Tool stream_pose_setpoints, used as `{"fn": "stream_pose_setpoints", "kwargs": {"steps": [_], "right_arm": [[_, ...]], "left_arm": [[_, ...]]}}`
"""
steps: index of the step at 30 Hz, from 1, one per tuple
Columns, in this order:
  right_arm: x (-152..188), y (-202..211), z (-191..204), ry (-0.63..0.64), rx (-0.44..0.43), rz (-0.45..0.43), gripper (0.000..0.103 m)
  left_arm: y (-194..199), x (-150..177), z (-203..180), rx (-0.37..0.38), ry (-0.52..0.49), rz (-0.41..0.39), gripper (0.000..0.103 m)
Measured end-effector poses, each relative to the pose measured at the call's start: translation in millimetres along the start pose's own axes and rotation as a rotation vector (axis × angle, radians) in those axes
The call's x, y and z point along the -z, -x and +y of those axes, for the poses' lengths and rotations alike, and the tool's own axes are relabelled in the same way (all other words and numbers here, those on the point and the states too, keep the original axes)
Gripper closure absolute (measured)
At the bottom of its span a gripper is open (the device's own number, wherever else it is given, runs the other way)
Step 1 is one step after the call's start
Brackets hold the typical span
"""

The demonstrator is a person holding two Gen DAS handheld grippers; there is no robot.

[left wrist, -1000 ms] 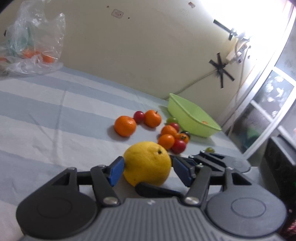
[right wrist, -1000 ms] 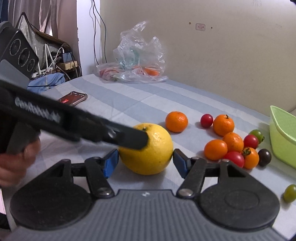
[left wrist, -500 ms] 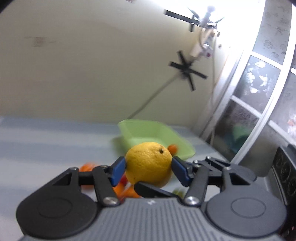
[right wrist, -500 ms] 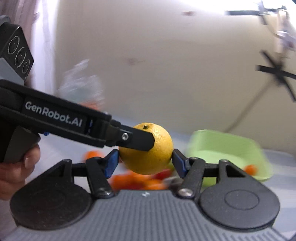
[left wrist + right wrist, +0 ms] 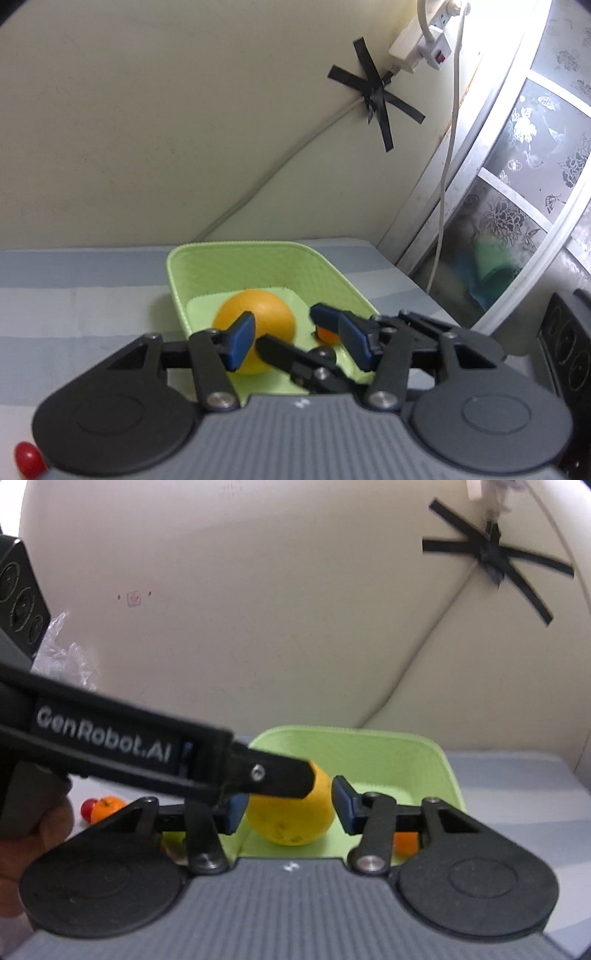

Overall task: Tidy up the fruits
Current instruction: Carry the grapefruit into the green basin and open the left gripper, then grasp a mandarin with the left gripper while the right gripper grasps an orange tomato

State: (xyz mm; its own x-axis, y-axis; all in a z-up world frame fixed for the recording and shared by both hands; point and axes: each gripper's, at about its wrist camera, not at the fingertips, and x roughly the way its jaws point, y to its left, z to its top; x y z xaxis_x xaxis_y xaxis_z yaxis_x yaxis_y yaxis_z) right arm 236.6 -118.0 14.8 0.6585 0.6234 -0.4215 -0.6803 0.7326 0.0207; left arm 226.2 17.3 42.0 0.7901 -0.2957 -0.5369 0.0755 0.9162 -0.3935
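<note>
A tabletop (image 5: 92, 295) covered in pale blue and white stripes runs to a cream wall (image 5: 166, 129). On the wall, strips of black tape (image 5: 375, 99) cross over a thin white cable (image 5: 277, 173) that slants down to the left. Far right, a white power strip (image 5: 417, 48) hangs high, beside a window of frosted, flower-patterned glass (image 5: 517, 206). At far left lies a crumpled clear plastic bag (image 5: 66, 657).

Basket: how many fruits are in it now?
2. A big yellow one sits mid-basket, and a small orange one lies to its right, near the front. Part of the basket floor is blocked from view, so more may be hidden.
</note>
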Motion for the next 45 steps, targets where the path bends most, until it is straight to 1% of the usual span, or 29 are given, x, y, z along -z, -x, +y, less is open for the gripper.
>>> {"fn": "stream_pose_setpoints", "kwargs": {"steps": [2, 4, 6, 9, 11, 13, 15, 16, 18, 20, 21, 23, 25, 27, 29, 32, 34, 36, 37, 39, 41, 42, 45], "right_arm": [[-4, 7, -1, 0.005, 0.008, -0.019, 0.051], [-5, 15, 0, -0.013, 0.001, -0.039, 0.051], [-6, 30, 1, -0.026, 0.000, -0.060, 0.051], [-5, 48, 8, -0.050, -0.037, -0.067, 0.051], [-3, 55, 16, -0.067, -0.084, -0.056, 0.052], [1, 61, 29, -0.068, -0.132, -0.037, 0.056], [9, 67, 49, -0.045, -0.181, -0.007, 0.069], [12, 66, 58, -0.039, -0.205, 0.010, 0.071], [18, 62, 79, -0.021, -0.254, 0.054, 0.082], [24, 60, 100, 0.018, -0.263, 0.077, 0.083], [28, 60, 110, 0.032, -0.267, 0.087, 0.083], [34, 55, 121, 0.029, -0.286, 0.115, 0.083], [38, 49, 129, 0.019, -0.293, 0.148, 0.083], [43, 46, 137, 0.013, -0.287, 0.177, 0.081], [47, 41, 143, 0.020, -0.273, 0.199, 0.080], [48, 28, 144, 0.018, -0.217, 0.234, 0.080], [48, 28, 142, 0.012, -0.192, 0.229, 0.081], [48, 27, 142, 0.021, -0.164, 0.215, 0.079], [48, 27, 143, 0.030, -0.154, 0.210, 0.077], [48, 26, 143, 0.030, -0.153, 0.204, 0.068], [48, 24, 144, 0.030, -0.159, 0.199, 0.059], [47, 23, 145, 0.033, -0.156, 0.195, 0.056], [47, 17, 148, 0.035, -0.153, 0.188, 0.057]], "left_arm": [[19, -2, 4, 0.012, 0.015, -0.021, 0.052], [50, -3, 10, 0.021, 0.025, -0.073, 0.051], [85, -3, 18, 0.003, 0.031, -0.125, 0.050], [141, 10, 37, -0.059, 0.046, -0.198, 0.050], [169, 24, 50, -0.109, 0.066, -0.214, 0.050], [191, 43, 64, -0.171, 0.079, -0.211, 0.050], [204, 64, 77, -0.229, 0.090, -0.197, 0.050], [207, 71, 84, -0.245, 0.104, -0.186, 0.050], [209, 85, 99, -0.253, 0.157, -0.157, 0.050], [207, 97, 110, -0.266, 0.192, -0.142, 0.050], [205, 102, 113, -0.270, 0.194, -0.135, 0.050], [198, 108, 114, -0.280, 0.181, -0.114, 0.050], [191, 111, 112, -0.267, 0.148, -0.105, 0.048], [182, 110, 109, -0.249, 0.117, -0.098, 0.045], [170, 112, 109, -0.247, 0.110, -0.085, 0.044], [157, 114, 110, -0.290, 0.082, -0.061, 0.044], [152, 116, 112, -0.314, 0.059, -0.055, 0.046], [147, 116, 111, -0.322, 0.054, -0.047, 0.049], [147, 117, 112, -0.316, 0.057, -0.045, 0.054], [146, 118, 113, -0.307, 0.065, -0.038, 0.063], [147, 119, 112, -0.306, 0.061, -0.042, 0.064], [148, 120, 113, -0.301, 0.056, -0.042, 0.064], [152, 123, 109, -0.286, 0.045, -0.039, 0.064]]}}
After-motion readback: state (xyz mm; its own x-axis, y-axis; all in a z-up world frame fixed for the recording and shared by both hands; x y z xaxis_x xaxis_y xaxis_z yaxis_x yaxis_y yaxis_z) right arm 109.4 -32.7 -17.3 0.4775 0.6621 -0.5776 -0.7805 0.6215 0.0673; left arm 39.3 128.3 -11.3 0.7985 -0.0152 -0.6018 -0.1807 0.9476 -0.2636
